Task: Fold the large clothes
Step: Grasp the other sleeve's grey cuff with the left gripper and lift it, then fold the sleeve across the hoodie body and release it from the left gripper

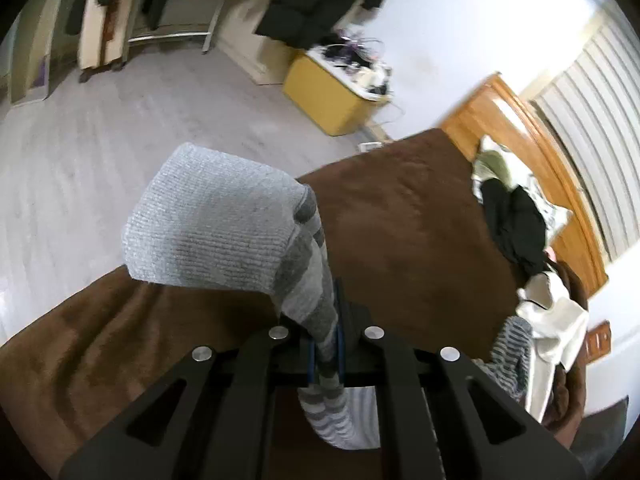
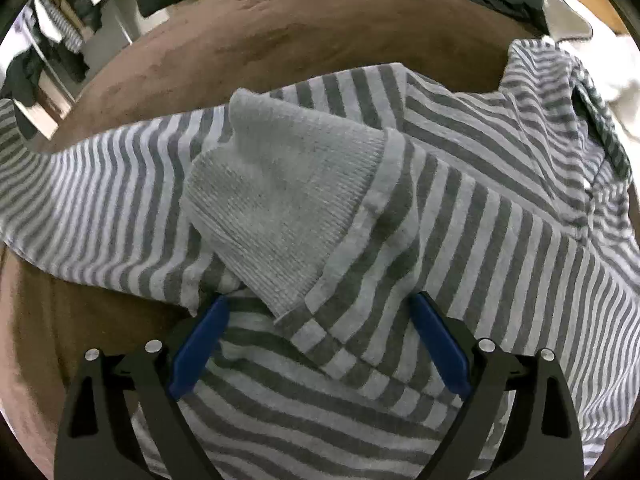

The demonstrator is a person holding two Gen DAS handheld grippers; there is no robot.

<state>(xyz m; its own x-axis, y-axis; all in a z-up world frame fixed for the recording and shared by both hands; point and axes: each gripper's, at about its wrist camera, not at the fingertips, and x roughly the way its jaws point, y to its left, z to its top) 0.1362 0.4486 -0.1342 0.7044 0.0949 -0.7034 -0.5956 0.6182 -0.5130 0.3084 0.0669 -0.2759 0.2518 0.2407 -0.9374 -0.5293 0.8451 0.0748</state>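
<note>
where the left wrist view looks along its own fingers, the left gripper [image 1: 325, 344] is pinched tight on a sleeve of the striped sweater [image 1: 308, 280], blue pads pressed against the fabric from both sides. the plain grey ribbed cuff [image 1: 212, 220] flops up and to the left beyond the fingertips, lifted above the brown blanket [image 1: 400, 220] on the bed. at the far right a heap of dark and white clothes [image 1: 516, 228] lies against the wooden headboard [image 1: 532, 136]; a yellow cabinet [image 1: 324, 96] stands on the pale floor beyond the bed.

from the right wrist view, the right gripper [image 2: 318, 312] is spread wide, its blue pads [image 2: 200, 344] well apart and closed on nothing. between them lies the striped sweater [image 2: 500, 216], spread across the brown blanket [image 2: 280, 24], with the other ribbed cuff [image 2: 280, 200] folded over the body in the middle. white clothing [image 2: 608, 80] sits at the far right.
</note>
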